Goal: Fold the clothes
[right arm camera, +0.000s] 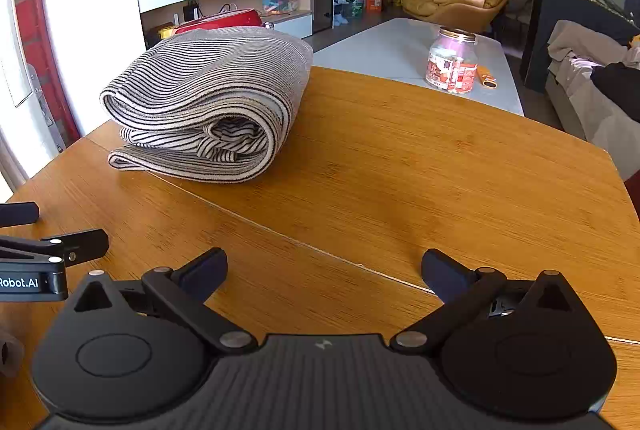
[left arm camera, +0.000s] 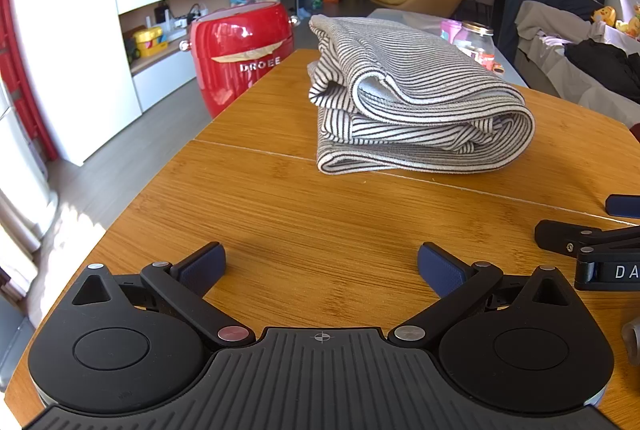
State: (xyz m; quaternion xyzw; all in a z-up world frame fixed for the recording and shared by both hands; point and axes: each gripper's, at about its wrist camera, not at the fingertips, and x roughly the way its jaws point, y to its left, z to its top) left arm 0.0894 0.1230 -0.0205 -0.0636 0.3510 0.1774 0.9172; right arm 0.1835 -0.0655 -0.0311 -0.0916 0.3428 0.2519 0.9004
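Observation:
A black-and-white striped garment [left arm camera: 416,98] lies folded in a thick bundle on the wooden table [left arm camera: 320,214]; it also shows in the right wrist view [right arm camera: 208,102] at the table's far left. My left gripper [left arm camera: 320,266] is open and empty, low over the table's near edge, well short of the bundle. My right gripper [right arm camera: 324,270] is open and empty, beside the left one, to the right of and nearer than the bundle. Each gripper shows at the edge of the other's view.
A red appliance [left arm camera: 244,54] stands on the floor beyond the table's left corner. A glass jar [right arm camera: 454,60] sits on a grey table [right arm camera: 400,46] behind. A sofa with dark clothing [right arm camera: 616,86] is at the right. A seam [right arm camera: 304,246] runs across the wooden tabletop.

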